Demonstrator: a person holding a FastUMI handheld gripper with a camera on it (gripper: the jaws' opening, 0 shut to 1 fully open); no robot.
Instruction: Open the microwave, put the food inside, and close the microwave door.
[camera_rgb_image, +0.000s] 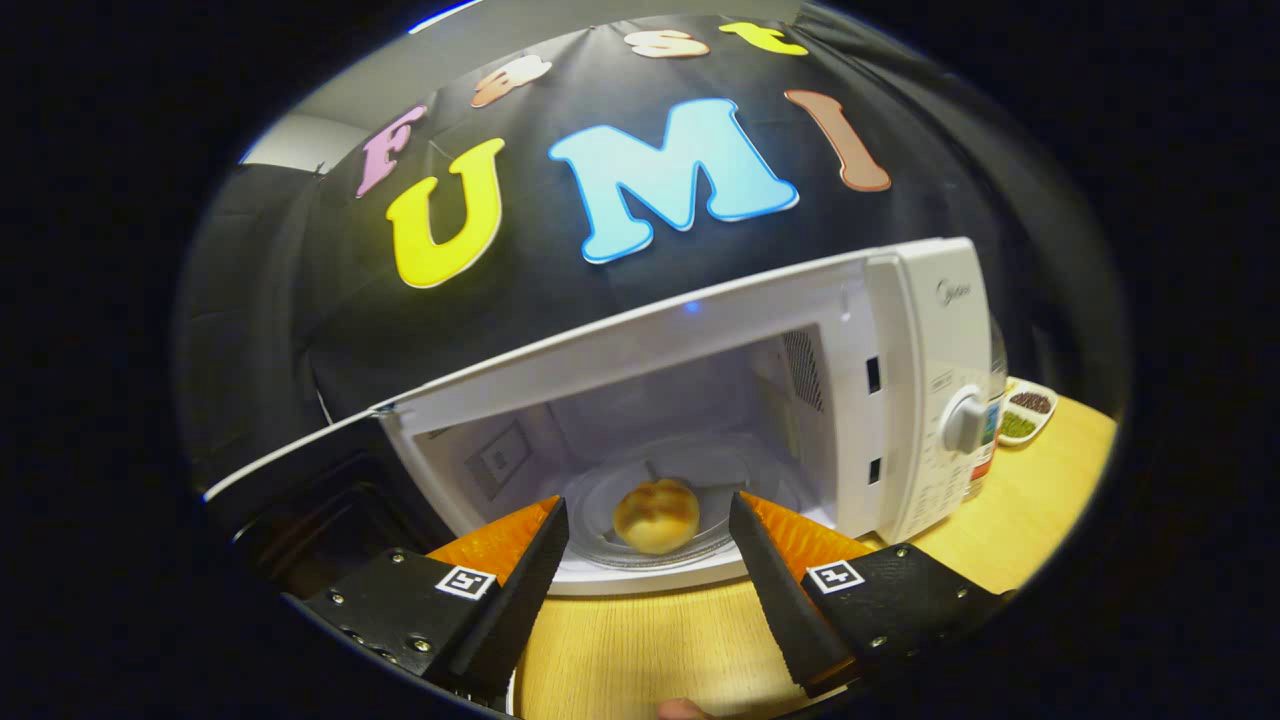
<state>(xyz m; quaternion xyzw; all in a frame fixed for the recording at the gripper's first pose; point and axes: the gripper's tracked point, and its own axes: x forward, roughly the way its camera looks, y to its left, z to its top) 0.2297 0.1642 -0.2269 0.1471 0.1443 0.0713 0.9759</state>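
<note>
White microwave sitting on a light wooden table, door swung wide open off to the left, dark window panel on it. Cavity lit up inside, vent grille on the right inner wall. Bun, golden and round, already resting on the glass turntable in the middle of the cavity. Looks like it sits flat on the plate, nothing else touching it.

Gripper spread wide, holding nothing, both fingers apart with the bun showing in the gap between the tips but beyond them, inside the oven. No contact with the bun, the turntable or the microwave's front sill, as far as can be told. Fingertips just at the mouth of the cavity, over the table edge in front of it.

Control panel on the right side of the microwave with a round knob, small markings too tiny to make out. Just behind the microwave's right side, a bottle partly hidden by the casing, and beyond that a small dish with something dark and something green in it, near the far edge of the table. Sliver of a fingertip peeking in at the bottom between the fingers.
</note>
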